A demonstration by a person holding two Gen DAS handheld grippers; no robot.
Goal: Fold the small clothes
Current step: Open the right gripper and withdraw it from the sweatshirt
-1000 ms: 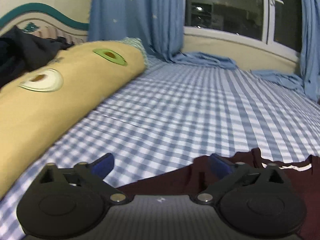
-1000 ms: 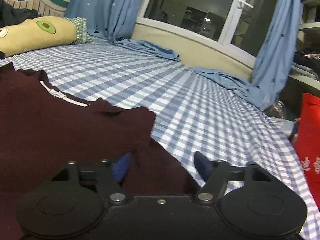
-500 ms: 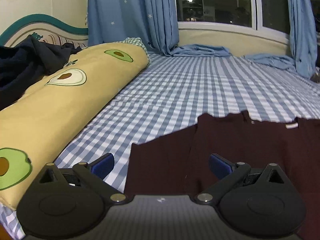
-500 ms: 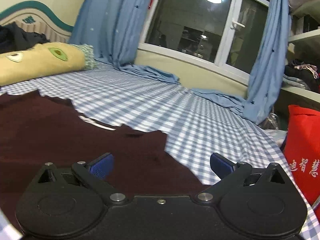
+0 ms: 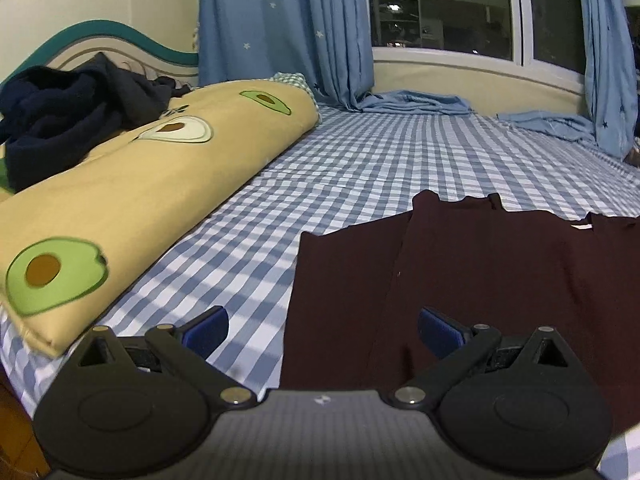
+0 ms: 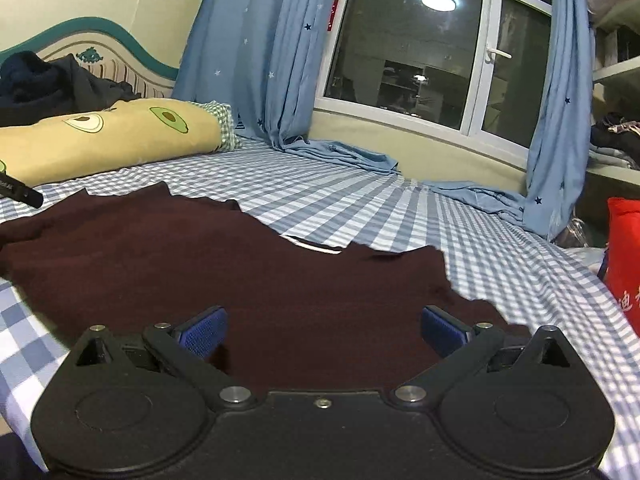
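Lying flat on the checked bedsheet [image 5: 400, 160], the maroon garment [image 5: 500, 264] looked spread out for folding, its left edge well apart from the avocado-print bolster [image 5: 132, 184] that ran along that side of the bed. In the left wrist view the left gripper [image 5: 322, 326] hung released, jaws wide, one blue pad over bare sheet on the bolster's side and the other over the cloth, nothing between them; I judged it was placed to take the garment's near left edge. The garment's right part ran out of frame, and its near hem was hidden behind the gripper body. A dark heap of clothing [image 5: 64, 116] lay on the bolster's far end; what it was could not be made out.

In the right wrist view the right gripper [image 6: 322, 328] stood fully spread and empty above the garment, which lay to the right of the bolster with its neckline and white label [image 6: 316, 247] turned toward the window [image 6: 432, 52]. Its jaws had just been opening, with no cloth between them. A red bag [image 6: 624, 264], far from the bolster, was cut off by the frame, its printing unreadable. Whether either pad touched the cloth I could not tell.
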